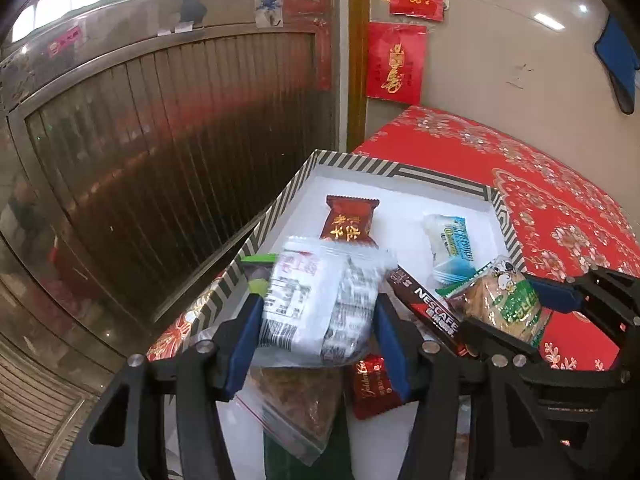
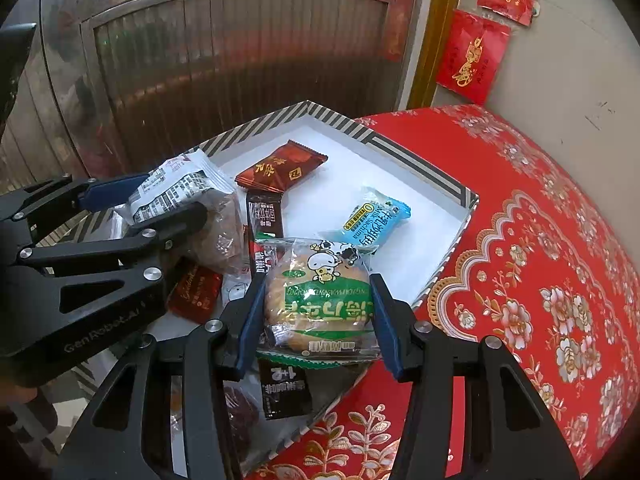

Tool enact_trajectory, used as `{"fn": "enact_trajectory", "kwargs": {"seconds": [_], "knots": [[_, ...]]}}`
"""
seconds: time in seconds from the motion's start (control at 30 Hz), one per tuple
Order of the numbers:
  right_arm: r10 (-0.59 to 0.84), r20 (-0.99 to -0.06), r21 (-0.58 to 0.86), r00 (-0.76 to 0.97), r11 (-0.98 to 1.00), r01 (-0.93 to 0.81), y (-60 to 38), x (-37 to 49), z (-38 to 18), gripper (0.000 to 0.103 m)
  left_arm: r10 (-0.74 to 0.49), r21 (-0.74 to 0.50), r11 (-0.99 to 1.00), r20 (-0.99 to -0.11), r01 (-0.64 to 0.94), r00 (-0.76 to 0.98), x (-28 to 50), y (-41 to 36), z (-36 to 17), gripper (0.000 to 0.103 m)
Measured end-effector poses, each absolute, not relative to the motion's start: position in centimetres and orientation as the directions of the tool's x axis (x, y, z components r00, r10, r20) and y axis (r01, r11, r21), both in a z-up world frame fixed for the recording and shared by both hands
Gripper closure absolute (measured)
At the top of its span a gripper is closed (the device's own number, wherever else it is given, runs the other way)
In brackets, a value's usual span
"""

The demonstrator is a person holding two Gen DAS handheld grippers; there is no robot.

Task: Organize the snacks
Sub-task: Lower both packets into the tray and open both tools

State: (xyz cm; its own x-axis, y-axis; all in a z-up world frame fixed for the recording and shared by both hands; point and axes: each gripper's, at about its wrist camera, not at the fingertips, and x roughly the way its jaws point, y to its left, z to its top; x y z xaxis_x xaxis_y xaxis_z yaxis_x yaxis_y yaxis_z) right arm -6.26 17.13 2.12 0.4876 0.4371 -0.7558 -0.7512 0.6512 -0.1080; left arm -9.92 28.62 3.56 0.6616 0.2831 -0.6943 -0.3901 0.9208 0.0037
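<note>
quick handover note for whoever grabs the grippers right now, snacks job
Left gripper: shut on the white packet, held above the striped box.
Right gripper: shut on the green cow biscuit pack, also over the box.
Already in the box: red-brown bar, blue packet, coffee sticks, small red candy.
Left to do: set both held packs down inside.

Red floral tablecloth (image 2: 540, 280), metal door (image 1: 160, 140).
</note>
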Motion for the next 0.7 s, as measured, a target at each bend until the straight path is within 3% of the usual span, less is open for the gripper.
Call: {"fn": "enact_trajectory", "kwargs": {"seconds": [0.3,0.63,0.7], "knots": [[0.440,-0.751,-0.131,0.492,0.631,-0.764,17.5,-7.0,2.0,0.051,0.281,-0.023,0.908,-0.707,-0.418,0.649,-10.0,29.2,2.8,0.021],[0.473,-0.735,-0.110,0.486,0.624,-0.774,16.9,-7.8,2.7,0.051,0.300,-0.035,0.896,-0.688,-0.443,0.661,-11.0,29.2,3.7,0.012],[0.477,-0.726,-0.115,0.494,0.625,-0.772,16.6,-8.1,3.1,0.040,0.316,-0.030,0.891,-0.676,-0.453,0.666,-11.3,29.1,4.1,0.009]]}}
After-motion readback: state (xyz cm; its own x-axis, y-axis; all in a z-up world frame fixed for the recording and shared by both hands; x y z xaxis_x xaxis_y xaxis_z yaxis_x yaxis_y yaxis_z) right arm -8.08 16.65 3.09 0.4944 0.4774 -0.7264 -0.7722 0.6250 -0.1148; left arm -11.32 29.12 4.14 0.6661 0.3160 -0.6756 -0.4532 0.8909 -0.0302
